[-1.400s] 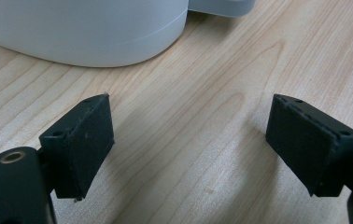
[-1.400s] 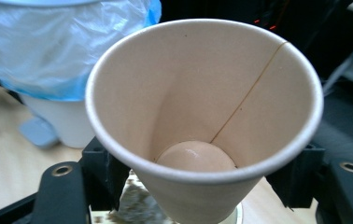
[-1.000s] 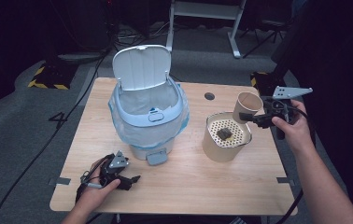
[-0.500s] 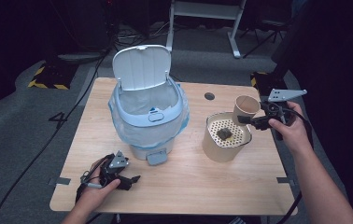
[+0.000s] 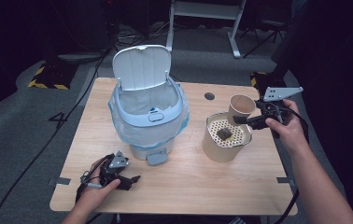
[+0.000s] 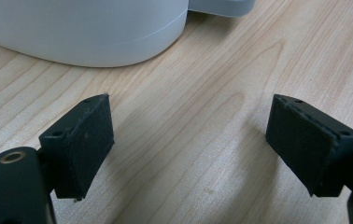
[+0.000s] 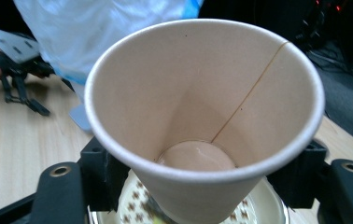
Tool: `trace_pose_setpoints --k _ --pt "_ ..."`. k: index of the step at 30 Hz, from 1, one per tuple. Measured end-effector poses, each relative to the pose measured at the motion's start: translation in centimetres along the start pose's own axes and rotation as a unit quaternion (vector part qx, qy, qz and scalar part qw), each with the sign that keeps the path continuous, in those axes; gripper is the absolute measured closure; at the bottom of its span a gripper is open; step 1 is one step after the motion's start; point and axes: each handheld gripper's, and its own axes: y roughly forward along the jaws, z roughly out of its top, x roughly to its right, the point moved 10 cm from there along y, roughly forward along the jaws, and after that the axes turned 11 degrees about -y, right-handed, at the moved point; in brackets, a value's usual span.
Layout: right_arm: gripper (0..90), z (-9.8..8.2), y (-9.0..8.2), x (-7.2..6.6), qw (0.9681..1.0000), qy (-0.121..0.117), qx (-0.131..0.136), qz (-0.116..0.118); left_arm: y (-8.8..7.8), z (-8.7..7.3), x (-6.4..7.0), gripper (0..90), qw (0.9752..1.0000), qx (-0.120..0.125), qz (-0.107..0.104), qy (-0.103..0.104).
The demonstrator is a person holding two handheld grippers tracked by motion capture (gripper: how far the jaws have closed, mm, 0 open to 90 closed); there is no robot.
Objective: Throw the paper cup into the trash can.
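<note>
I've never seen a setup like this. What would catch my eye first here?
Probably the pale blue bin mid-table, lid up, lined with a plastic bag. To its right, the right claw grips a paper cup, tipped above a tan container with a perforated insert. The left claw rests open near the table's front edge.

Paper cup [image 7: 205, 121] hides strainer [image 7: 258, 210] below.
</note>
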Motion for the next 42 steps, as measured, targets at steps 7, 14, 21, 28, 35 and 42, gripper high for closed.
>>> trace_pose_setpoints --k 7,14,21,28,35,42 --pt "30.8 2.3 0.7 -0.4 0.9998 -0.014 0.009 0.008 0.0 0.0 0.0 15.4 1.0 0.0 0.0 0.0" --pt "30.6 4.9 1.6 -0.4 0.9993 -0.025 0.018 0.021 0.0 0.0 0.0 15.4 1.0 0.0 0.0 0.0" --pt "30.5 7.8 3.0 -0.3 0.9982 -0.028 0.038 0.037 0.0 0.0 0.0 15.4 1.0 0.0 0.0 0.0" --pt "30.5 10.6 4.6 -0.4 0.9966 -0.035 0.054 0.051 -0.1 -0.1 -0.1 15.5 0.9999 -0.003 -0.01 0.011" --pt "30.5 13.2 6.4 -0.9 0.9952 -0.039 0.063 0.064 -0.1 -0.1 -0.1 15.3 0.9999 -0.003 -0.01 0.012" --pt "30.4 15.1 8.6 -1.9 0.9938 -0.047 0.068 0.074 -0.1 -0.1 -0.2 15.2 0.9999 -0.003 -0.009 0.013"
